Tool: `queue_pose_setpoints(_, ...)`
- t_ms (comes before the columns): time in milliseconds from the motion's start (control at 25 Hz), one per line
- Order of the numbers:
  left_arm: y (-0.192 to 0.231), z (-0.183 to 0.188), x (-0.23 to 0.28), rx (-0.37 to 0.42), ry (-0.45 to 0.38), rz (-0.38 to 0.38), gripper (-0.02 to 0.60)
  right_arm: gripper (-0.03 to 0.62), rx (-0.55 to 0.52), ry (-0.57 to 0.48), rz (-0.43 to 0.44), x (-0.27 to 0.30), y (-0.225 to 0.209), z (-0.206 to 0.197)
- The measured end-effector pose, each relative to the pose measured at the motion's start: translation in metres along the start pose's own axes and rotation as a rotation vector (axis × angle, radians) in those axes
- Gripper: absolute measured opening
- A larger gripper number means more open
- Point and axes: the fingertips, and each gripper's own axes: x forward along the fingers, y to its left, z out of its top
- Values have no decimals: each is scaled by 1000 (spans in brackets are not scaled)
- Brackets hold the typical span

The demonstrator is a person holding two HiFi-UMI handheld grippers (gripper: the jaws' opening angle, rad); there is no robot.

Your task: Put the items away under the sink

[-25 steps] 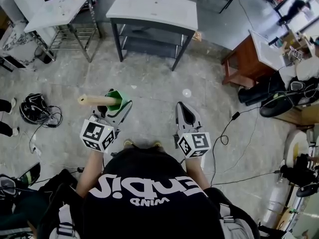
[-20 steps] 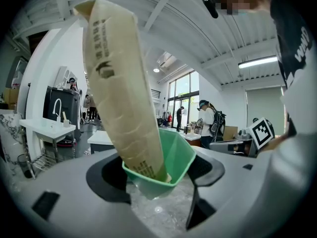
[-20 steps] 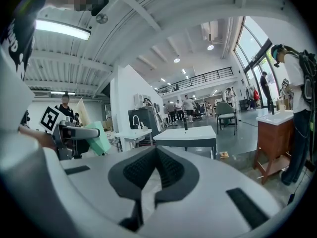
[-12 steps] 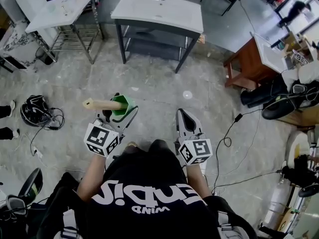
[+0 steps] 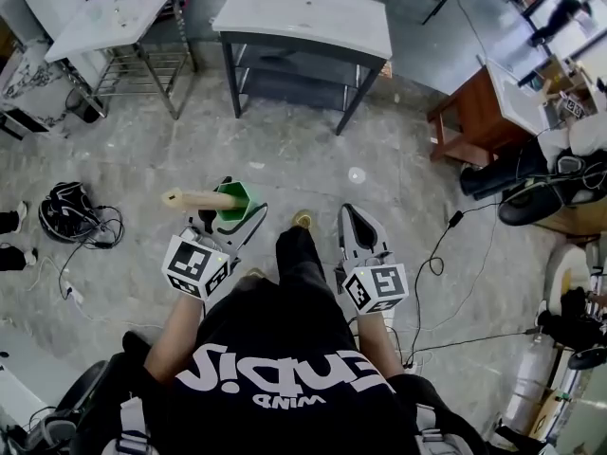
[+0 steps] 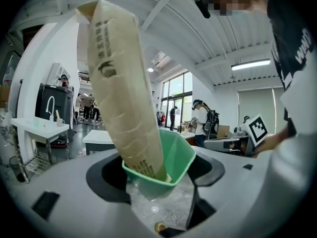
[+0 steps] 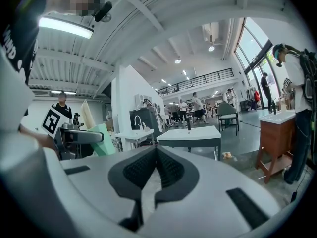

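Two grippers level, left gripper (image 5: pixel 230 212) pinching green cup (image 6: pixel 171 165) holding tall tan pack (image 6: pixel 124 88), right gripper (image 5: pixel 357 224) pressed together, empty, sink (image 5: pixel 303 15) ahead of both.

The left forearm (image 5: pixel 178 328) and right forearm (image 5: pixel 377 335) reached forward from the torso, carrying the two grippers side by side, apart, and roughly level. The left gripper (image 5: pixel 230 214) (image 6: pixel 157 182) had its jaws set wide and closed against the walls of a green cup (image 5: pixel 233 200) (image 6: pixel 174 157). The right gripper (image 5: pixel 353 218) (image 7: pixel 156 155) had its jaws pressed together, with nothing between them.
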Motion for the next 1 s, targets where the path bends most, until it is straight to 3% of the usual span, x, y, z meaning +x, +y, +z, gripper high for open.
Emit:
queue_pose_setpoints(440, 17, 2, 33, 14, 18, -25, 348, 18, 13, 11, -15, 30, -19, 0)
queue_pose_setpoints(1000, 62, 27, 124, 5, 21, -35, 348, 18, 8, 8, -4, 117, -80, 33)
